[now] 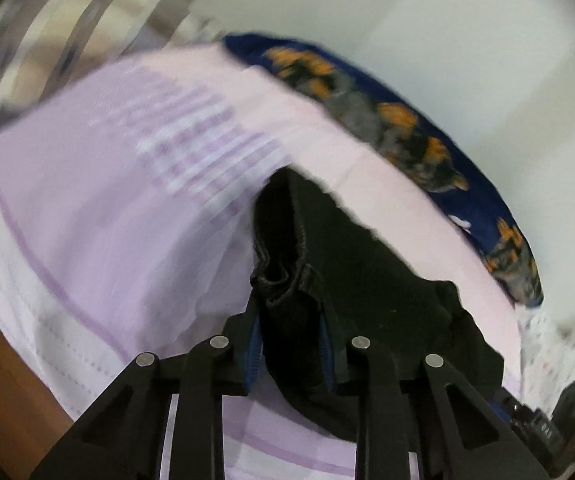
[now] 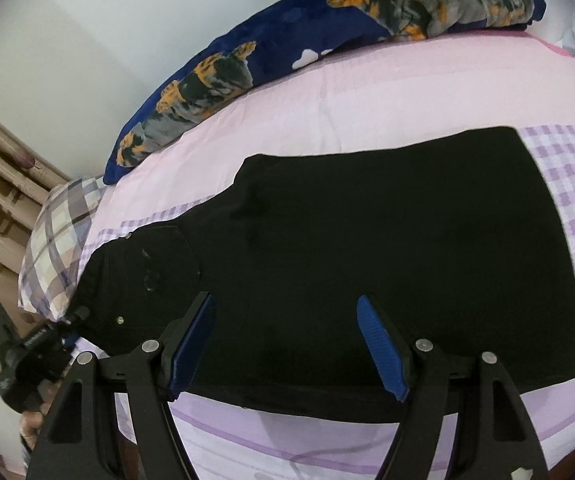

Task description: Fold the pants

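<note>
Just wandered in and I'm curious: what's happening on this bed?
A person is folding black pants on a bed with a pink sheet, using a handheld tool in each hand. The left tool is shut on the waistband end of the pants. The right tool hangs open above the near edge of the pants, gripping nothing.

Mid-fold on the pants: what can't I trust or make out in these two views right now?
- Left wrist view: motion blur smears the bedsheet; the left gripper and bunched fabric hide how many layers of the black pants it pinches.
- Right wrist view: the right gripper covers the pants' near edge; the left gripper is small at the frame edge.
</note>
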The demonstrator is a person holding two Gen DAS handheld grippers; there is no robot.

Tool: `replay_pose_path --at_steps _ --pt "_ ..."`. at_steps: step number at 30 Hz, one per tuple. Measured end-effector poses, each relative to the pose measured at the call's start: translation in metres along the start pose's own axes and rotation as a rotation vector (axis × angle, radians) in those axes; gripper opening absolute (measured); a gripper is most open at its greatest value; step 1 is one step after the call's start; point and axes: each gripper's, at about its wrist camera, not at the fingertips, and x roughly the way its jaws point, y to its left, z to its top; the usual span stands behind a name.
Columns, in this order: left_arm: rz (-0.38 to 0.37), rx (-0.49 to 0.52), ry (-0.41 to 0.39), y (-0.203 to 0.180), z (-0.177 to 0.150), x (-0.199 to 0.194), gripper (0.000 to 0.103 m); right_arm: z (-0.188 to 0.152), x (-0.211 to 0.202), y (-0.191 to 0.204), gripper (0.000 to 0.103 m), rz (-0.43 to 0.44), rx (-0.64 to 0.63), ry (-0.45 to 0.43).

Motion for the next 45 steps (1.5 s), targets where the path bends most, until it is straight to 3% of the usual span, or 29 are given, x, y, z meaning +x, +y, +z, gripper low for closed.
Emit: replay_pose_path --at_steps 7,19,24,34,41,45 --pt "-0.048 0.121 -0.062 -0.056 0.002 -0.019 0.024 0.000 -0.019 -0.013 0.071 -0.016 -0.018 -0.030" --pt "-0.101 0.288 -0.091 -0.127 -0.013 -0.025 0.023 0.009 -0.047 -0.066 0.071 0.025 0.136 -0.113" --pt "-0.140 0.347 -0.072 -0.159 -0.025 -0.020 0.023 0.019 -0.069 -0.085 0.071 0.062 0.174 -0.184" --pt "-0.286 0.442 -0.009 -0.223 -0.059 0.002 0.023 0.029 -0.086 -0.111 0.071 0.123 0.250 -0.230" --pt "-0.335 0.473 0.067 -0.255 -0.088 0.027 0.023 0.032 -0.092 -0.125 0.071 0.069 0.288 -0.272" --pt "-0.355 0.503 0.105 -0.270 -0.105 0.038 0.023 0.032 -0.089 -0.135 0.071 0.103 0.324 -0.263"
